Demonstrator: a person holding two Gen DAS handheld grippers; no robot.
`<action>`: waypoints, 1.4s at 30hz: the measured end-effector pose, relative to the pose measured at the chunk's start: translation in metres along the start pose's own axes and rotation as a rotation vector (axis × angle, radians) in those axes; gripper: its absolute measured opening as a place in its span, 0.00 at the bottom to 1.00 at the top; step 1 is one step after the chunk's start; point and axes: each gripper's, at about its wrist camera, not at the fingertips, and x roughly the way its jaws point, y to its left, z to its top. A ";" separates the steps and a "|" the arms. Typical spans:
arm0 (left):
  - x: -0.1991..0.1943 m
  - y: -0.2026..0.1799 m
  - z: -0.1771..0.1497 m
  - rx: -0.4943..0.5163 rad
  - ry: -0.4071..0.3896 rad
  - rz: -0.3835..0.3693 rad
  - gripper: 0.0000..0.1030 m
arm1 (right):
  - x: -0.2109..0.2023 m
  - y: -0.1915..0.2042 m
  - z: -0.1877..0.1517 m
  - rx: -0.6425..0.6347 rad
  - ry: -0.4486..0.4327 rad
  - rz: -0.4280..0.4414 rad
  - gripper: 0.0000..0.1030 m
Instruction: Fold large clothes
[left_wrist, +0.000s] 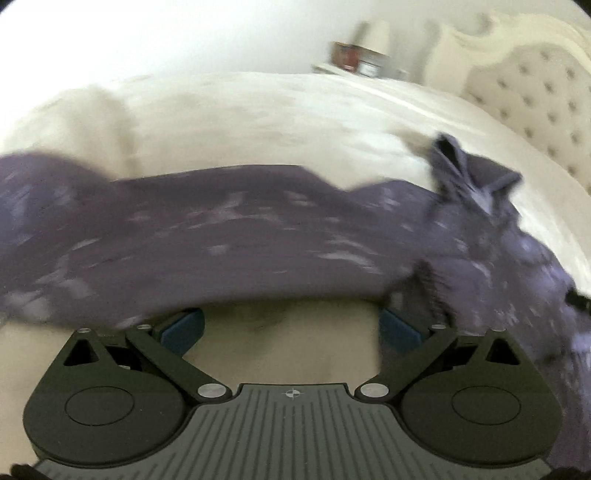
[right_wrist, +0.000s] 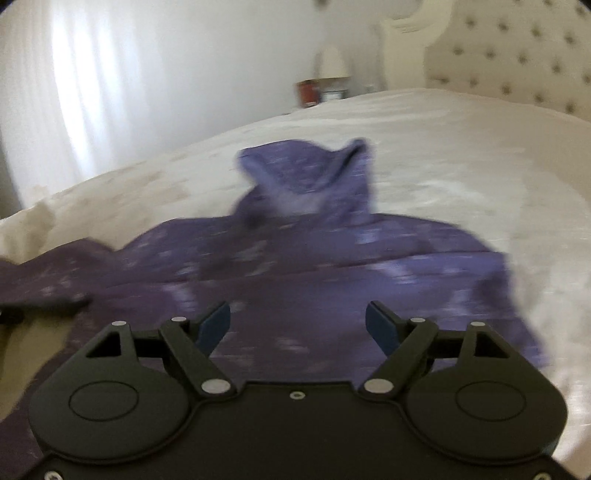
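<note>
1. Your left gripper (left_wrist: 291, 328) has its fingers spread wide with nothing between them; only bare bed (left_wrist: 258, 122) shows in the gap.
2. The purple garment (left_wrist: 221, 229) lies across the cream bed just beyond those left fingers, stretching from one side of the left wrist view to the other, with a bunched, raised part at the right.
3. Your right gripper (right_wrist: 297, 326) also has its fingers apart and pinches no cloth; the garment (right_wrist: 314, 258) lies under and ahead of them.
4. In the right wrist view the hood-like end of the garment stands up toward the far side of the bed.
5. A tufted headboard (right_wrist: 517, 55) stands at the upper right, and a lamp (right_wrist: 332, 62) stands beside it on a nightstand.
6. Both views are blurred.
</note>
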 end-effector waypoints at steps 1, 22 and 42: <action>-0.002 0.009 -0.001 -0.027 -0.001 0.010 1.00 | 0.003 0.008 -0.001 -0.006 0.007 0.018 0.80; -0.068 0.146 0.021 -0.369 -0.214 0.254 0.84 | 0.050 0.085 0.013 -0.046 0.037 0.128 0.80; -0.090 0.111 0.047 -0.203 -0.389 0.172 0.03 | 0.166 0.138 0.019 -0.162 0.164 -0.018 0.90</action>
